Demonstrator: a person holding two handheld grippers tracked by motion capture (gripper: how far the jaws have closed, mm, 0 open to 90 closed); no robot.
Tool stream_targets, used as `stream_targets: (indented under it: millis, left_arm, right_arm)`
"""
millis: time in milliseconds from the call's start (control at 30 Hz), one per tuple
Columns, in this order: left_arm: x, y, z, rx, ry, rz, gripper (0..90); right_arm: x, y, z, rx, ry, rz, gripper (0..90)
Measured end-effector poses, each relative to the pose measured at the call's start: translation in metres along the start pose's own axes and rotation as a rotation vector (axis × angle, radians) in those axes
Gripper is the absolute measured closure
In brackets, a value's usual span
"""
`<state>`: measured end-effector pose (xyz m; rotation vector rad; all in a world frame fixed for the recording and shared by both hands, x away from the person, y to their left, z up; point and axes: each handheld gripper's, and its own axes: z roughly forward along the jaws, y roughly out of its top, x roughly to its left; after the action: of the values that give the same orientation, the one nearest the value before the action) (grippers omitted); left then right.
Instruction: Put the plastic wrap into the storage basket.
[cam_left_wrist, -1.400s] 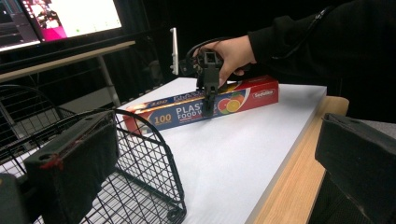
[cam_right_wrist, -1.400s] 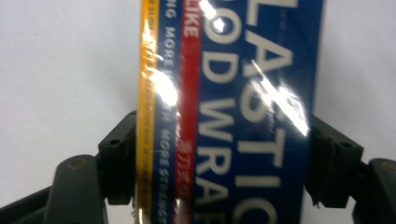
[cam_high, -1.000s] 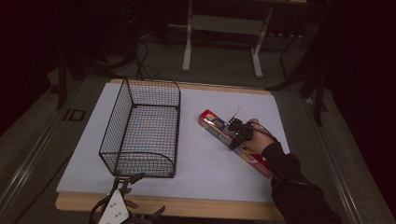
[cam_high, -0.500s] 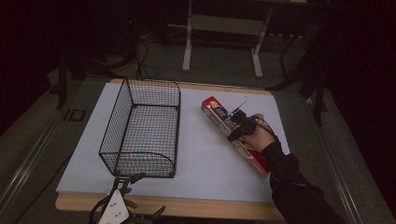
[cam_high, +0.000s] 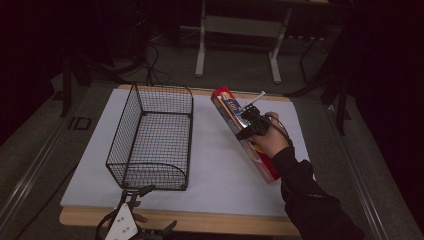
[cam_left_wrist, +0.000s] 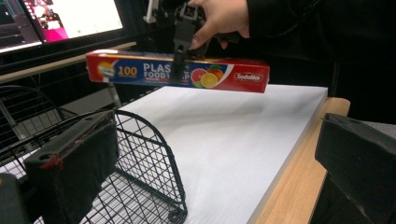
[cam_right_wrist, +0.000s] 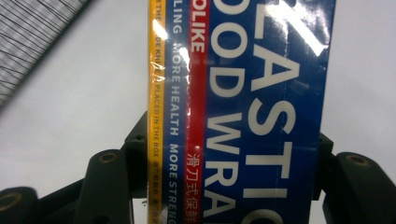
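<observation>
Lifted since the earlier frame, the long red-and-blue plastic-wrap box (cam_high: 243, 134) hung above the white sheet, right of the black wire basket (cam_high: 150, 137), pinched mid-length by the right gripper (cam_high: 248, 123). It could pivot or slip. The left gripper (cam_high: 131, 216), jaws spread, waited near.

Wrap box (cam_high: 243, 131) in right gripper (cam_high: 248, 125)

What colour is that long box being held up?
The plastic food wrap box is red and blue with citrus fruit pictures; the left gripper view shows it best.
</observation>
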<state>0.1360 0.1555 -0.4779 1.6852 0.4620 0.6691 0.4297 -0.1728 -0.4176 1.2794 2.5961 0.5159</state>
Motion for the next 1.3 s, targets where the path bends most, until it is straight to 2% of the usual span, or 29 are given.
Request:
stream_targets:
  millis: [300,600,633,700,1000,1200,1300]
  left_arm:
    - [0.002,-0.003,0.000,0.006,0.003,-0.009,0.3]
    - [0.004,-0.003,-0.005,-0.004,0.010,-0.018,0.2]
    - [0.004,-0.003,-0.005,-0.004,0.010,-0.018,0.3]
    - [0.002,-0.002,-0.004,-0.003,0.004,-0.016,0.3]
    - [0.001,-0.001,-0.002,-0.001,-0.001,-0.014,0.3]
    - [0.000,-0.002,-0.002,0.000,-0.004,-0.017,0.3]
    - [0.000,-0.001,-0.003,-0.006,-0.004,-0.017,0.2]
  right_arm:
    - [0.022,0.024,-0.019,-0.062,0.009,0.004,40.1]
    - [0.052,0.053,-0.034,-0.119,-0.002,-0.010,40.1]
    - [0.052,0.053,-0.034,-0.119,-0.002,-0.010,40.1]
    - [0.062,0.064,-0.037,-0.141,0.002,-0.018,40.1]
    - [0.090,0.088,-0.043,-0.200,0.018,-0.019,40.0]
    - [0.105,0.099,-0.045,-0.227,-0.009,-0.037,40.0]
    - [0.111,0.103,-0.045,-0.229,-0.001,-0.037,40.0]
